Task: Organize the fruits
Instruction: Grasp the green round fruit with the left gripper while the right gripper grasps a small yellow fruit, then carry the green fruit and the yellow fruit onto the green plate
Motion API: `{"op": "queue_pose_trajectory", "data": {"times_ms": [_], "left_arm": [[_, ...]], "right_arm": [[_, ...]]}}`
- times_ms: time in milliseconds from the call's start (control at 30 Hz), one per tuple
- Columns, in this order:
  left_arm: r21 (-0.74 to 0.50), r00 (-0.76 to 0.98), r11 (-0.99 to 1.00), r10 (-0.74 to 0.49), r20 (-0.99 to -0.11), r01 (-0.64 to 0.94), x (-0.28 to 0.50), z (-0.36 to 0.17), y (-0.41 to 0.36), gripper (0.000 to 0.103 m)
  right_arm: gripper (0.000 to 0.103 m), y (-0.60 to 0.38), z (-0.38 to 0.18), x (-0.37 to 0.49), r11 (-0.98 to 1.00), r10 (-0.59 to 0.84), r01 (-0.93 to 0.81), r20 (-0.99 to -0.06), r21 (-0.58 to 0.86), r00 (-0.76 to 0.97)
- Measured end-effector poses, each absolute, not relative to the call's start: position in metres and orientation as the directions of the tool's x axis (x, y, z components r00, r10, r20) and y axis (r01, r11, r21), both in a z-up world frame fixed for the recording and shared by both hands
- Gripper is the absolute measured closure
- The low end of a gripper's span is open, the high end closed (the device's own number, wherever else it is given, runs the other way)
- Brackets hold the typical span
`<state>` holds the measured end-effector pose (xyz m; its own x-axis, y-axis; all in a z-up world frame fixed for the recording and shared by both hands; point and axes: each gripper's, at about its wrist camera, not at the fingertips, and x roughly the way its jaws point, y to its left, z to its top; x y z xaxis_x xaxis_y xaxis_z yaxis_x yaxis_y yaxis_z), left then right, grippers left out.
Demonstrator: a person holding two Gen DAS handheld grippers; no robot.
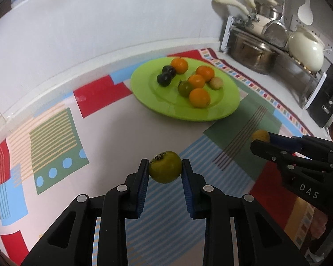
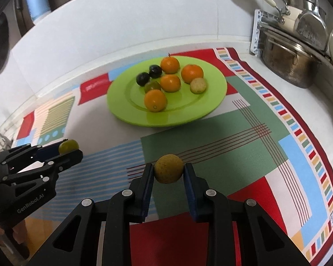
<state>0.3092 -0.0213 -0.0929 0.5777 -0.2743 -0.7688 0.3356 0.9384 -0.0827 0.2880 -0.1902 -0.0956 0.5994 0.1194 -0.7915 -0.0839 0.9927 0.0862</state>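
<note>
Each tool is clamped on a fruit — the left tool (image 1: 165, 167) on a green persimmon (image 1: 165, 167), the right tool (image 2: 168, 171) on a speckled yellow fruit (image 2: 168, 171) — both held above the patterned mat (image 2: 211, 150), likely bound for the green plate (image 2: 126, 110) where the other fruit sit.

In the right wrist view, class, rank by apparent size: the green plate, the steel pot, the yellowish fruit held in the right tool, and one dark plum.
1. green plate
2. steel pot
3. yellowish fruit, enlarged by nearness
4. dark plum
</note>
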Motion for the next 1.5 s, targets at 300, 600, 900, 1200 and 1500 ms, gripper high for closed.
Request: {"op": "queue_pose_trajectory", "data": {"times_ms": [300,600,900,1200,1500], "left_arm": [[-0.068,0.638,0.93,-0.299,-0.71,0.361,0.287,-0.056,-0.028,0.074],[-0.049,0.681,0.923,-0.316,-0.66,0.381,0.275,-0.027,-0.035,0.074],[-0.035,0.716,0.914,-0.339,-0.611,0.403,0.282,-0.003,-0.05,0.074],[-0.025,0.742,0.914,-0.344,-0.575,0.404,0.301,0.014,-0.058,0.074],[-0.04,0.738,0.913,-0.354,-0.575,0.406,0.329,0.019,-0.063,0.074]], "right_arm": [[0.074,-0.19,-0.064,0.268,0.988,0.155,-0.122,-0.738,0.099,0.657],[0.074,-0.194,-0.036,0.255,0.984,0.178,-0.144,-0.686,0.107,0.705],[0.074,-0.199,-0.013,0.258,0.981,0.192,-0.158,-0.636,0.11,0.748],[0.074,-0.202,0.006,0.271,0.983,0.185,-0.156,-0.591,0.099,0.785],[0.074,-0.206,0.016,0.298,0.985,0.17,-0.154,-0.568,0.078,0.805]]}}
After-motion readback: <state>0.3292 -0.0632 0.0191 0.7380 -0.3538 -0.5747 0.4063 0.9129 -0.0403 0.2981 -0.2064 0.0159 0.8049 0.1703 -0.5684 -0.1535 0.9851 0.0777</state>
